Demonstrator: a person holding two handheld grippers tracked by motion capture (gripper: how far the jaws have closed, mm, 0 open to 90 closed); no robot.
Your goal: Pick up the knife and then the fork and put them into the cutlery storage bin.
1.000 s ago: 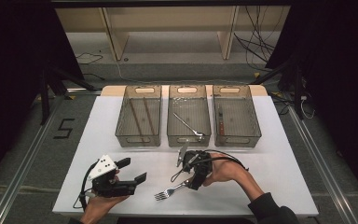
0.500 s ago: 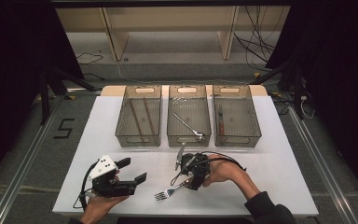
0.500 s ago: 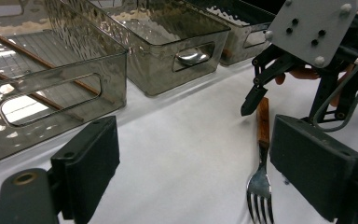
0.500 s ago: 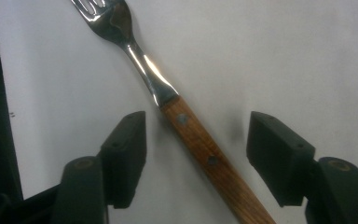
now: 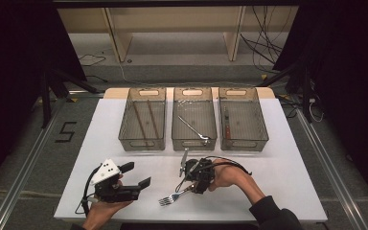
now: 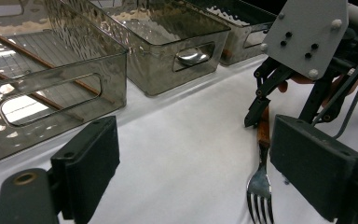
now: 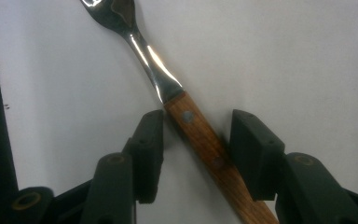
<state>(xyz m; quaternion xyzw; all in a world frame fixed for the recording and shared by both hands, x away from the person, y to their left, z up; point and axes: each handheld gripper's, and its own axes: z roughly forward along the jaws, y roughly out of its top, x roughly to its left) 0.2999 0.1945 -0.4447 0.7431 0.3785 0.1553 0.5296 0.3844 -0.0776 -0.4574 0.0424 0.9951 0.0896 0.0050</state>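
Fork (image 5: 172, 196) on the white table (image 5: 292, 167), near edge, just right of centre, tines pointing near-left and its wooden handle running up under the right gripper (image 5: 188, 188). In the right gripper view the jaws straddle that brown handle (image 7: 205, 144), one black pad on each side, a sliver of table visible between pad and wood on both sides, so they stand spread around it and are not yet pinching. The fork lies flat, steel neck and tines (image 7: 116, 14) stretching away from the jaws.

Over on the left, the left gripper (image 5: 134, 176) sits low in the person's hand near the table's near-left corner, well apart from the fork, jaws wide open with nothing between them. Its own view looks across at the fork's tines (image 6: 259, 196) and the other gripper's grey plate (image 6: 305, 35).

Far side of the table: three clear bins in a row. Left bin (image 5: 143, 143) holds two chopsticks, middle bin (image 5: 194, 143) a metal utensil, right bin (image 5: 244, 143) something with a dark handle, too small to tell.
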